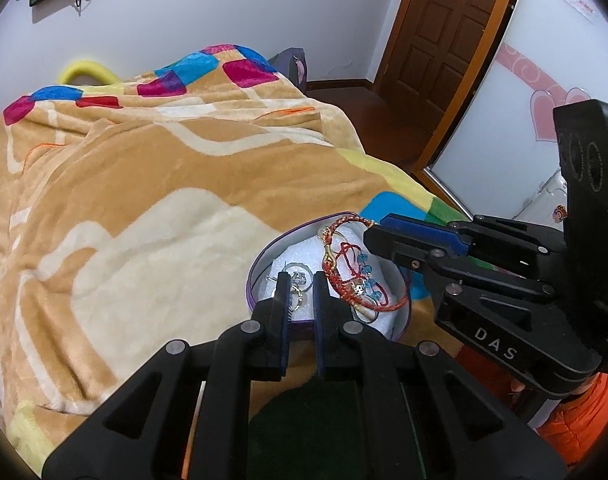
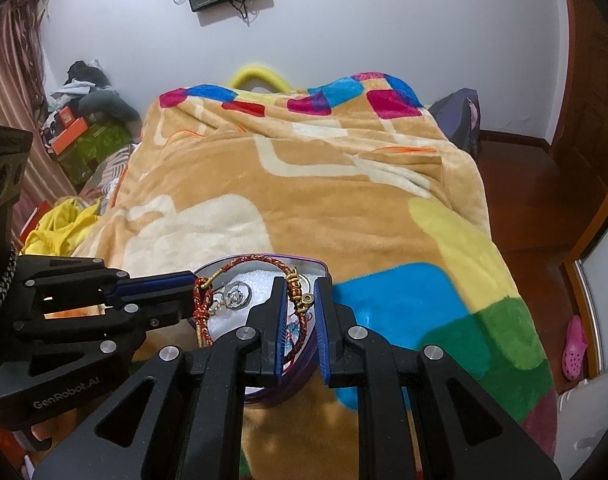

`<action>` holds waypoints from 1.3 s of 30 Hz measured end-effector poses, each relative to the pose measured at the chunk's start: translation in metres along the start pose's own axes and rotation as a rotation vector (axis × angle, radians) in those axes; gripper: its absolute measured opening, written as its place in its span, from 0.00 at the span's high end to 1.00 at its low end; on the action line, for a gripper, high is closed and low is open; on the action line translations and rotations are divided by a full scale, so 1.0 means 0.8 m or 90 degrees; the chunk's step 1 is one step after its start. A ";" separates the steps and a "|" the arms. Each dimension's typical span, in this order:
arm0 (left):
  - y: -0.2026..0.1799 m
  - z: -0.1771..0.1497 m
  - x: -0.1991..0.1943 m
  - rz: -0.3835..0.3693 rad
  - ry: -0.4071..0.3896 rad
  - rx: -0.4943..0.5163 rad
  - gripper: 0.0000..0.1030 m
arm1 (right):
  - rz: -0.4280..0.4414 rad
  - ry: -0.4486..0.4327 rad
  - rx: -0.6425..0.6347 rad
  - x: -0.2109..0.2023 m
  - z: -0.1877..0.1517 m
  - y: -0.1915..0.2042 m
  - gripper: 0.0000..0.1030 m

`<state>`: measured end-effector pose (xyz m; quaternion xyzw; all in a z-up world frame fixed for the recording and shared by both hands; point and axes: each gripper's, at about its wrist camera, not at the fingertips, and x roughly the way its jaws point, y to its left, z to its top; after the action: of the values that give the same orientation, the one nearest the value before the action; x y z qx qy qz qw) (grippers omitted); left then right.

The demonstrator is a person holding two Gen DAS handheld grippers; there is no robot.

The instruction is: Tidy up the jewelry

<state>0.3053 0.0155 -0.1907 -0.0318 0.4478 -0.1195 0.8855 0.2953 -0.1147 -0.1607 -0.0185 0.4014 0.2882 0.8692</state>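
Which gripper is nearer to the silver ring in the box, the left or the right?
Left. The left gripper has its tips right at the silver ring; the right gripper is farther along the box, by the red bracelet.

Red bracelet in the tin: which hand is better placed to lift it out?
Right, probably: the right gripper grips the red bracelet at its gold beads; the left gripper sits over a silver ring.
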 end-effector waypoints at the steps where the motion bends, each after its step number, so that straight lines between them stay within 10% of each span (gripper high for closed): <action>1: 0.000 0.001 -0.001 0.002 -0.001 0.000 0.91 | 0.000 0.003 0.000 -0.001 0.000 0.000 0.88; 14: -0.014 0.009 -0.075 0.020 -0.062 0.002 0.84 | -0.001 -0.056 -0.007 -0.068 0.012 0.015 0.83; 33: -0.100 -0.055 -0.365 0.103 -0.453 0.032 0.38 | -0.056 -0.427 -0.055 -0.341 -0.027 0.109 0.83; 39: -0.110 -0.087 -0.401 0.129 -0.516 0.026 0.09 | -0.082 -0.483 -0.059 -0.357 -0.040 0.129 0.44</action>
<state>0.0505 0.0111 0.0344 -0.0142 0.0611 -0.0187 0.9979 0.0735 -0.1759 0.0405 0.0251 0.0363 0.2370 0.9705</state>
